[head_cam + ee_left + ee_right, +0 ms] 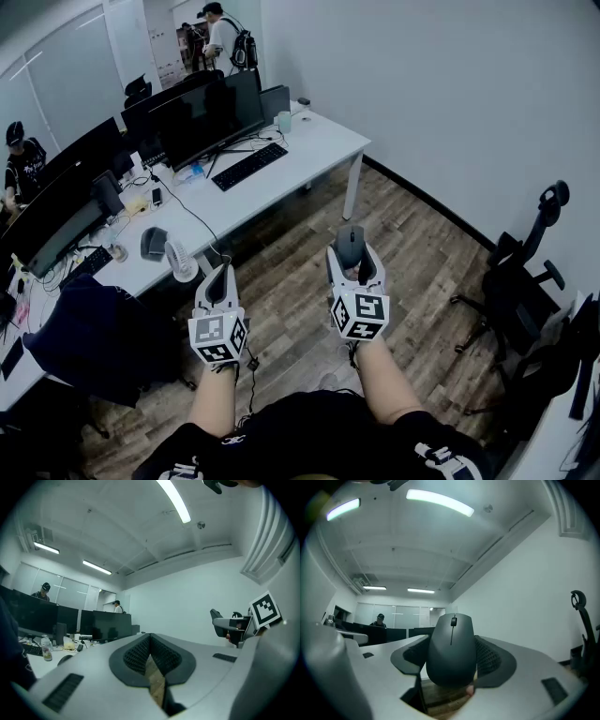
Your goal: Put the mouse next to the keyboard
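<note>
The right gripper (354, 264) was clamped on the dark mouse (350, 242), which sat upright between its pads just right of the frame's centre, over the wood floor (427, 272). The left gripper (218, 281), left of centre, had its jaws together at the tips with nothing between them (only floor showed through the gap behind). The black keyboard (249, 166) lay on the white desk (323, 141) in the upper left, before a dark monitor (202, 117), well apart from the mouse.
</note>
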`<state>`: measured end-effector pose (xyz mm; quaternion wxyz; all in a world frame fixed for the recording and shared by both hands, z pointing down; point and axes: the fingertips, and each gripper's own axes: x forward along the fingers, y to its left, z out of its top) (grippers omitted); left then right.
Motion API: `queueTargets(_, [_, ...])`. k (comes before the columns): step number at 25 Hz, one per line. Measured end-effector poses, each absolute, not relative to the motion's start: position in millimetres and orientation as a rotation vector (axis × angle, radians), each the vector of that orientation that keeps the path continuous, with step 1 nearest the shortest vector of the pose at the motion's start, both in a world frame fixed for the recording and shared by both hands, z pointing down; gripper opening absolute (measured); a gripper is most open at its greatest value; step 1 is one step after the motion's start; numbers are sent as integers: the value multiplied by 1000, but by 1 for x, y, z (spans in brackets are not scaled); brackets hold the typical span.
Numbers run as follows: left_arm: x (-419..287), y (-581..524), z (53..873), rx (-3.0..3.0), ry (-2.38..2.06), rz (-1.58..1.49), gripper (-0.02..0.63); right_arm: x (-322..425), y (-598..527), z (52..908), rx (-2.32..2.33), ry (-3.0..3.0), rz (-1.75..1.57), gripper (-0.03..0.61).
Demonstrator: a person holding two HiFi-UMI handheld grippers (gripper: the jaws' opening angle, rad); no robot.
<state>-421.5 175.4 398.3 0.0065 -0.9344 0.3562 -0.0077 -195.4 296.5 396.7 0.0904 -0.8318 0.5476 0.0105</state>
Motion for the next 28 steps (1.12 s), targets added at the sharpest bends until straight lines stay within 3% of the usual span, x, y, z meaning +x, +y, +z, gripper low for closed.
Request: queueTargets(28, [-312, 153, 407, -2924, 1110, -54, 12, -93, 264, 400, -2460, 1655, 27, 311])
